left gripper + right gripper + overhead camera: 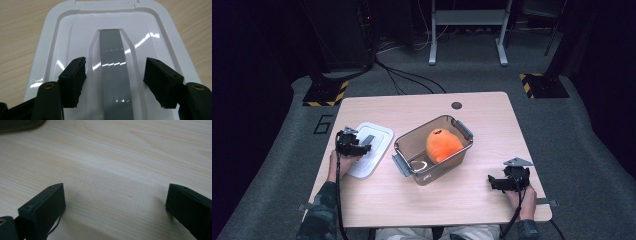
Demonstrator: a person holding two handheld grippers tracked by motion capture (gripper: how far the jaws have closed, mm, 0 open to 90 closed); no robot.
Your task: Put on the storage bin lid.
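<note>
Left gripper view looks down on the white lid (62, 50), whose grey handle strip (113, 75) lies between the left gripper's (115, 82) half-open jaws, both pads clear of it. Ahead and to its right stands the clear box (432, 150); the right gripper (113, 205) rests wide open on bare table (112, 157).

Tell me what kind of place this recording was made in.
Probably a lab or data-collection room, not a home: a lone wooden table stands on grey carpet, black-and-yellow hazard-striped floor plates sit at its far corners, and loose cables run across the floor toward dark equipment behind.
</note>
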